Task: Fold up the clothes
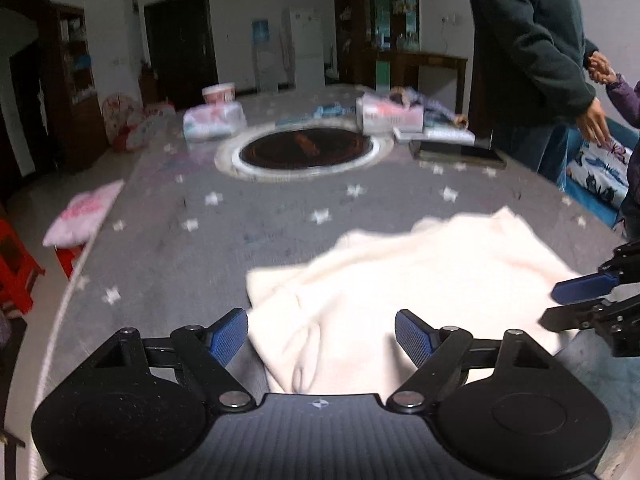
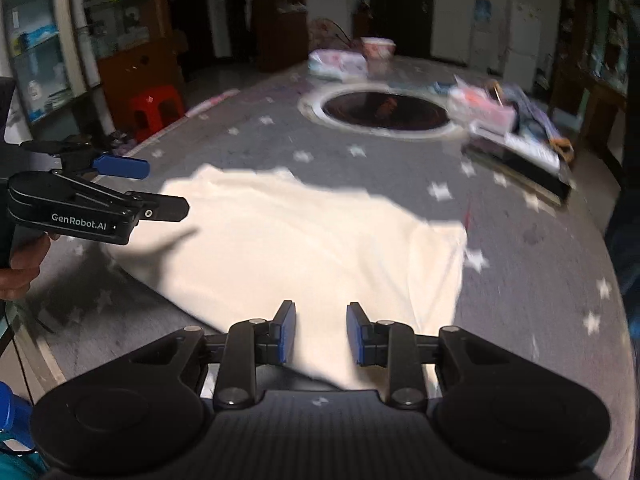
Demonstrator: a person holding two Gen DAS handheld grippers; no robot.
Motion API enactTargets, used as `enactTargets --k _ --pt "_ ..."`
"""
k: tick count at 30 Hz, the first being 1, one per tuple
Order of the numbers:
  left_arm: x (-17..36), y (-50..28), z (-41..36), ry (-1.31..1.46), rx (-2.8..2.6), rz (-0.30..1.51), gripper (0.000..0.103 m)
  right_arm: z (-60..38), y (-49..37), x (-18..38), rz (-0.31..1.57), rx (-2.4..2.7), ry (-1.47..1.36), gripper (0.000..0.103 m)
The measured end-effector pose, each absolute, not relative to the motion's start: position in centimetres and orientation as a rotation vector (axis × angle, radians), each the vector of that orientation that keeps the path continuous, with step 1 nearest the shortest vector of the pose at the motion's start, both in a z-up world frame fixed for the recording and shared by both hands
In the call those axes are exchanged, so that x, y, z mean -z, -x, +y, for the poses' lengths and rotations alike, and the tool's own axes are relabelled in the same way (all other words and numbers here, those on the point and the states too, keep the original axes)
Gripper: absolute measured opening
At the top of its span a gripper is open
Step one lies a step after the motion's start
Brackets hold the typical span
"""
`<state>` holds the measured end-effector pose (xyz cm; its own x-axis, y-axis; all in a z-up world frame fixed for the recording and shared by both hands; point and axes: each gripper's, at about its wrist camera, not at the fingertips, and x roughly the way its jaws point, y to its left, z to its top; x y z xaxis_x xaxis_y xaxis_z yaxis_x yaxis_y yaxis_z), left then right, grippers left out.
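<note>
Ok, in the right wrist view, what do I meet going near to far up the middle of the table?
Right gripper → cream garment → bare stretch of grey star-patterned tablecloth → round dark inset with white rim → pink-and-white packets at the far edge.

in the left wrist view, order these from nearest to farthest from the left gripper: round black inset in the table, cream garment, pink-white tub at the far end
1. cream garment: lying right at the left gripper, between its open fingers.
2. round black inset: mid-table, straight ahead.
3. pink-white tub: far end, left of centre.
</note>
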<state>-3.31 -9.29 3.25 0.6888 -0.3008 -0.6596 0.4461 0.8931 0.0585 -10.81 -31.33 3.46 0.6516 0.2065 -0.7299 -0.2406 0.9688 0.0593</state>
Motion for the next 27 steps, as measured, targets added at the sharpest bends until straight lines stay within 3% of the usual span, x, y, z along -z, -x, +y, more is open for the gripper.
enactTargets --k 14,27 --pt "-1.5 2.7 -8.2 -0.166 0.404 0.75 0.093 -32.3 10.4 -3.2 0.829 -0.247 0.019 0.032" --pt "-1.4 2.7 -8.0 -0.146 0.4 0.757 0.094 -31.1 9.7 -3.3 0.82 -0.251 0.023 0.037"
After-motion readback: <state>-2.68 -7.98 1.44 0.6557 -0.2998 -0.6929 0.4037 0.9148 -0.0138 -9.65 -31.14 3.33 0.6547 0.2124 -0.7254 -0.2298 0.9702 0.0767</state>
